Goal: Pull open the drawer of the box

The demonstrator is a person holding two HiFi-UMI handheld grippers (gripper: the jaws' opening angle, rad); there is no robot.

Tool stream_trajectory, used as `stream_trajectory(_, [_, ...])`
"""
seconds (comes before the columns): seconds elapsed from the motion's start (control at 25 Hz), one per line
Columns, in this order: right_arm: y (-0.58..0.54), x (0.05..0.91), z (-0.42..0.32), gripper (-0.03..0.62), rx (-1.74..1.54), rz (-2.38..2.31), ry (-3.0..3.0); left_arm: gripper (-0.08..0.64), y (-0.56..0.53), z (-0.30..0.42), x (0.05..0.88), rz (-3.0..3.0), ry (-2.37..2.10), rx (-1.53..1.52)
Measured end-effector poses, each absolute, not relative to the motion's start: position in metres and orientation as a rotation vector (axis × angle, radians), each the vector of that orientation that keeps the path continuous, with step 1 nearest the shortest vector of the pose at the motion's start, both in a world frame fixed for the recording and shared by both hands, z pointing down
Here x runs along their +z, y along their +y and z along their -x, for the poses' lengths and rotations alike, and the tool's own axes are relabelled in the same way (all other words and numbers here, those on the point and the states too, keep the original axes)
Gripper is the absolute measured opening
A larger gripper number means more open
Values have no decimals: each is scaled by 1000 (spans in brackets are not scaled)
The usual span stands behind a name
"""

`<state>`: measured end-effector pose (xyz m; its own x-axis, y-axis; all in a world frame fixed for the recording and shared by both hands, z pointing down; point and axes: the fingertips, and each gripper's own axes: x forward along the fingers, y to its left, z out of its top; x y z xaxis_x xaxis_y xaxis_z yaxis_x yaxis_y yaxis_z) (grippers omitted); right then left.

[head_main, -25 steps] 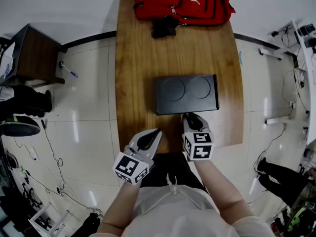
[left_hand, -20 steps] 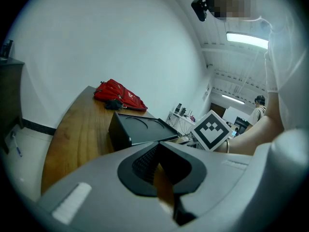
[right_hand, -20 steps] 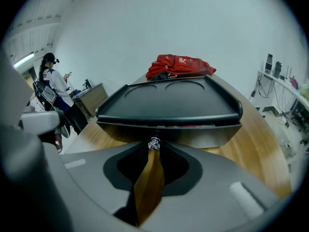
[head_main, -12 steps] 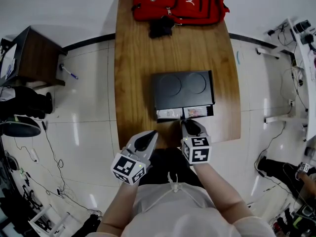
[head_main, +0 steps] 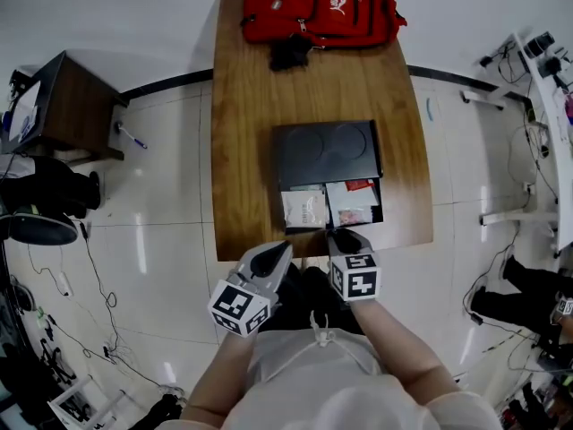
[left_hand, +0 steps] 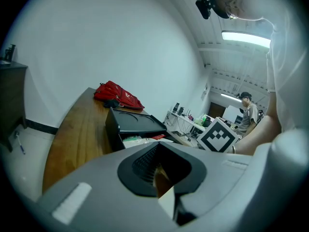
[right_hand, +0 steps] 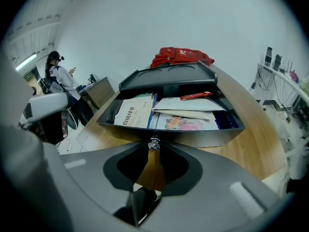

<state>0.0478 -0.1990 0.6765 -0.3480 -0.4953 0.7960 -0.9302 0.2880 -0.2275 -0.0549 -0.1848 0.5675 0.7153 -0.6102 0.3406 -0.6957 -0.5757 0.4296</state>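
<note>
My right gripper [head_main: 341, 235] clenches the small metal knob [right_hand: 154, 143] on the open black drawer [right_hand: 193, 138]. My left gripper [head_main: 283, 248] is clenched empty at the edge of the long brown wooden table [head_main: 242, 150], with glossy white floor [head_main: 152, 195] around it.

Cropped and covered
The head view's top edge crops the red backpack [head_main: 318, 7]; there the right claw [head_main: 344, 236] covers the drawer knob [right_hand: 154, 143]; print on the drawer papers [head_main: 306, 210] is too small.

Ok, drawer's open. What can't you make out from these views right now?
- Rear of the black drawer: head view and right gripper view, hidden under the black rectangular box.
- Small metal knob: head view, covered by the right gripper shut on it.
- Print on the white papers: head view, too small.
- Drawer front: left gripper view, behind the left gripper's own body.
</note>
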Motion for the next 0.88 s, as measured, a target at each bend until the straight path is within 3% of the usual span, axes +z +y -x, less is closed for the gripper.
stream_trajectory(0.8, [-186,644,-50,94,950,-1208,-2102,6,-173,54,559,-2394,-1063,217])
stream_trajectory(0.88, [-191,617,-54,62,895,-1248,-2166,6,-179,56,549,-2403,-1085,194])
